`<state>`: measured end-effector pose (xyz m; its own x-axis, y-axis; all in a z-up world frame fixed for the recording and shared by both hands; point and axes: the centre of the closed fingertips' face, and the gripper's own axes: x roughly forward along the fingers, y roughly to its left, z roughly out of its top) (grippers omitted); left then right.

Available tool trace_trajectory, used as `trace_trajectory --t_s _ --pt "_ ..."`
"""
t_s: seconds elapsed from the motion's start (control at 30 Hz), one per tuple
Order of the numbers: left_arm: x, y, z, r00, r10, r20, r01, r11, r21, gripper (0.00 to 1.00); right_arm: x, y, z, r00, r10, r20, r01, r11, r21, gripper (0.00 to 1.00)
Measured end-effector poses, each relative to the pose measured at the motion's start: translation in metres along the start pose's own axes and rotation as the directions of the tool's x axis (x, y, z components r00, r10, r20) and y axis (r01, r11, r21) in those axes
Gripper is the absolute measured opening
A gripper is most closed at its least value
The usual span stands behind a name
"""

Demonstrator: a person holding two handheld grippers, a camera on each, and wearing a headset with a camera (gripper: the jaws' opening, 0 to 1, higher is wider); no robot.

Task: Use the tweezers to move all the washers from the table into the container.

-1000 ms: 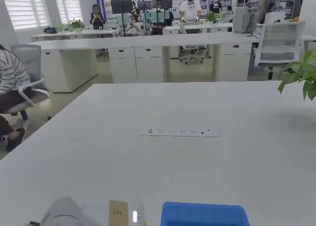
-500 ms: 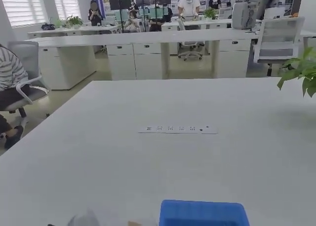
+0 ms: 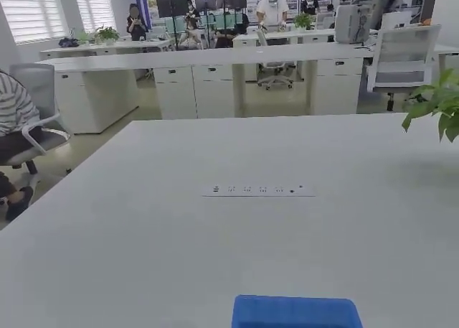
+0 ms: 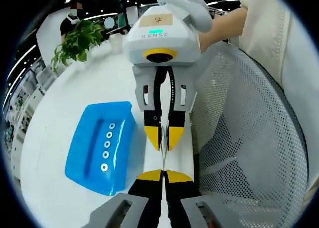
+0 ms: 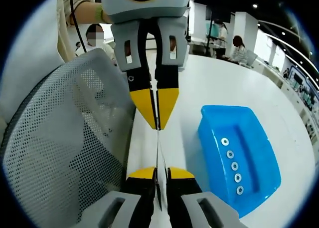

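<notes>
Nearest we log the left tongs (image 4: 163, 173), clenched on one end of the tweezers (image 4: 163, 157). The right tongs (image 4: 163, 140) face them tip to tip and are clenched on the other end. The thin metal blades run straight between the two pairs of yellow tips.

Beside the tongs, on the side away from the container, we note a grey mesh chair back (image 4: 249, 153). A cream sleeve (image 4: 264, 23) shows behind the right tongs.

Below the tweezers we record the near edge of the white desk (image 3: 215, 242).

Just beside the tongs, on the desk, we enter the blue container (image 4: 82, 148). It lies close to the desk's near edge.

Inside the container we count five washers (image 4: 106, 149). They lie flat in a single row along its sunken floor, apart from one another.

Further out, mid-desk, we list a white power strip (image 3: 258, 191) lying flat. A leafy plant (image 3: 434, 105) shows at the desk's far right.

Beyond the desk we catalogue rows of white office desks (image 3: 215, 62), a white chair (image 3: 405, 55), and several people (image 3: 272, 8) at the back of the room.
</notes>
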<state>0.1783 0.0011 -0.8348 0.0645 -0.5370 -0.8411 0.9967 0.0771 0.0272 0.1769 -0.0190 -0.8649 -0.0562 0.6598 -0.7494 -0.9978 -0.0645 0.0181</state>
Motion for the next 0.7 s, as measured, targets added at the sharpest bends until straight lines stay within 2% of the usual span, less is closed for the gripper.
trace_trajectory --t_s 0.23,0.33,0.47,0.57,0.7 --pt "0.011 0.001 -0.015 0.9958 -0.018 -0.09 0.018 1.0 -0.001 0.0 0.007 -0.002 -0.002 0.9999 -0.004 0.015 0.004 0.999 0.032 0.05" --pt "0.013 0.0 -0.019 0.9935 -0.025 -0.111 0.024 1.0 -0.005 0.0 0.01 -0.001 -0.002 0.9998 -0.006 0.02 0.005 0.999 0.032 0.05" --pt "0.017 -0.001 -0.026 0.9866 -0.025 -0.161 0.027 1.0 0.009 0.0 0.015 -0.001 -0.002 0.9993 -0.004 0.037 0.002 0.999 0.043 0.05" --pt "0.021 -0.001 -0.029 0.9793 -0.021 -0.201 0.027 0.999 0.025 0.0 0.018 -0.002 -0.001 0.9969 0.001 0.078 -0.007 0.997 0.075 0.05" --pt "0.024 -0.001 -0.033 0.9717 -0.016 -0.236 0.027 0.999 0.044 0.0 0.019 -0.002 0.0 0.9915 0.007 0.13 -0.023 0.992 0.124 0.06"
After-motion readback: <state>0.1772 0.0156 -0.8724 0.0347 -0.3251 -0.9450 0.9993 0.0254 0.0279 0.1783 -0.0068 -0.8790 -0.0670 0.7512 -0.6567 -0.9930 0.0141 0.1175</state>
